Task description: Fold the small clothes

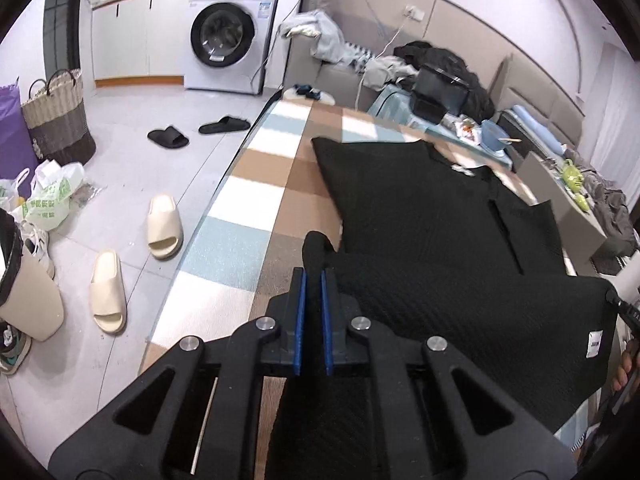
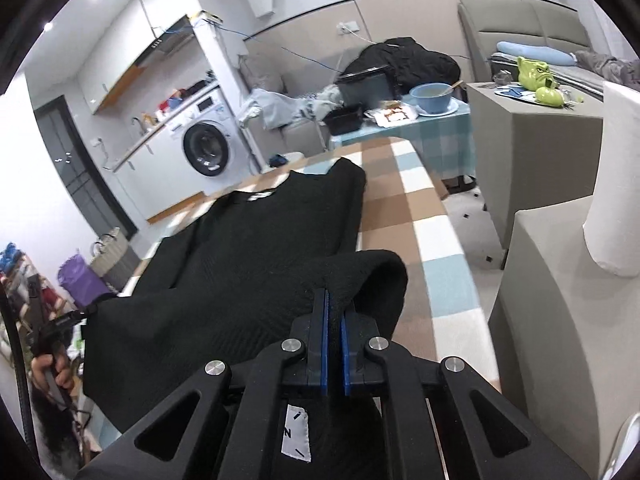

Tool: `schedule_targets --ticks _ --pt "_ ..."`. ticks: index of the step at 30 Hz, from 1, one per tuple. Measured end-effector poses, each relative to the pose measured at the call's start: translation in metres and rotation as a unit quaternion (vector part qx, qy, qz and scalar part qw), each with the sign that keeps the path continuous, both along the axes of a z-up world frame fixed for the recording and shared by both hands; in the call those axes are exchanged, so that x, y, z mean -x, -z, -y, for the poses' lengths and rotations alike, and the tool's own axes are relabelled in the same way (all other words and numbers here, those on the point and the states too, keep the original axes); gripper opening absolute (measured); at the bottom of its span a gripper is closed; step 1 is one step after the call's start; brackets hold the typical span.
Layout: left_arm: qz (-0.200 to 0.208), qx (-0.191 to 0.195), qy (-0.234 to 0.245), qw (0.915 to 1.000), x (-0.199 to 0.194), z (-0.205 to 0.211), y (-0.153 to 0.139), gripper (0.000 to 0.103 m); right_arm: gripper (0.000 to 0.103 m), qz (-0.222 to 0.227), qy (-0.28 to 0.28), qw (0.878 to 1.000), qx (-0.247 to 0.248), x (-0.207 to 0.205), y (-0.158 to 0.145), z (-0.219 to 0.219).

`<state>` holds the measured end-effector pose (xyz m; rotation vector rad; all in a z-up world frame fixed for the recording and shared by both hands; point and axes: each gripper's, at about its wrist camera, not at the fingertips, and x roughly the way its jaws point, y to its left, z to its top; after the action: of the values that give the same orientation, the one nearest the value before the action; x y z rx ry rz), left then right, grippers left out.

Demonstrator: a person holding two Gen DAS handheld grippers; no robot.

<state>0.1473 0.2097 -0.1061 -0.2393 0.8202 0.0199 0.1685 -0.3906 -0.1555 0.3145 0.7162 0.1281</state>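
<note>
I have a gripper in each hand, and both are clamped on the near hem of the black knitted top [image 1: 420, 216]. My left gripper [image 1: 314, 276] has its blue pads nearly together with a bunched corner of the fabric poking up between and beyond the tips, and the cloth hangs down under the jaws toward me. My right gripper [image 2: 334, 300] is closed the same way on the other corner of the hem, where the knit folds into a rounded hump just past the fingertips; a white care label [image 2: 296, 432] dangles below it. Between the two grips the hem is lifted off the surface and sags slightly, while the rest of the garment lies flat on the checked tablecloth [image 1: 256, 200], its neckline and small white neck tag at the far end. In the right wrist view I can see my left hand [image 2: 50, 372] at the left edge, wrapped round the handle of its gripper. Beyond the table stand a washing machine [image 1: 228, 32] against the far wall, a woven basket [image 1: 56, 116] on the floor, and cream slippers [image 1: 164, 226] beside the table's edge.
</note>
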Motion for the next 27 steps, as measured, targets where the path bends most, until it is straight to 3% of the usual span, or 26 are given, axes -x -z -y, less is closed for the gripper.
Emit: schedule_targets --ticks 4,6,9,14,18,21,23,27 --pt "-0.033 -0.005 -0.005 0.9994 -0.012 0.001 0.015 0.006 0.007 -0.066 0.031 0.997 0.007 -0.024 0.024 -0.002" --pt "-0.041 -0.015 -0.009 0.999 -0.011 0.002 0.016 0.006 0.018 -0.085 0.045 0.995 0.017 -0.028 0.031 0.0" --pt "-0.033 -0.022 -0.01 0.9992 -0.006 0.001 0.015 0.013 0.03 -0.074 0.052 0.996 0.018 -0.021 0.03 0.003" --pt "-0.014 -0.017 -0.011 0.9997 0.003 0.0 0.008 0.038 0.031 -0.064 0.05 0.997 0.018 -0.013 0.02 -0.002" --pt "-0.003 -0.013 -0.011 0.9998 0.013 0.001 -0.001 0.047 0.055 -0.042 0.05 0.998 0.021 -0.004 0.009 -0.014" --pt "0.008 -0.016 -0.018 0.9997 0.022 0.002 -0.009 0.065 0.072 -0.037 0.04 0.998 0.028 -0.001 0.004 -0.022" --pt "0.013 -0.01 -0.023 0.9996 0.028 0.002 -0.013 0.072 0.077 -0.034 0.04 0.998 0.026 0.0 0.002 -0.024" --pt "0.01 0.008 -0.022 0.9997 0.037 0.005 -0.017 0.075 0.077 -0.044 0.021 0.999 0.017 0.001 0.006 -0.034"
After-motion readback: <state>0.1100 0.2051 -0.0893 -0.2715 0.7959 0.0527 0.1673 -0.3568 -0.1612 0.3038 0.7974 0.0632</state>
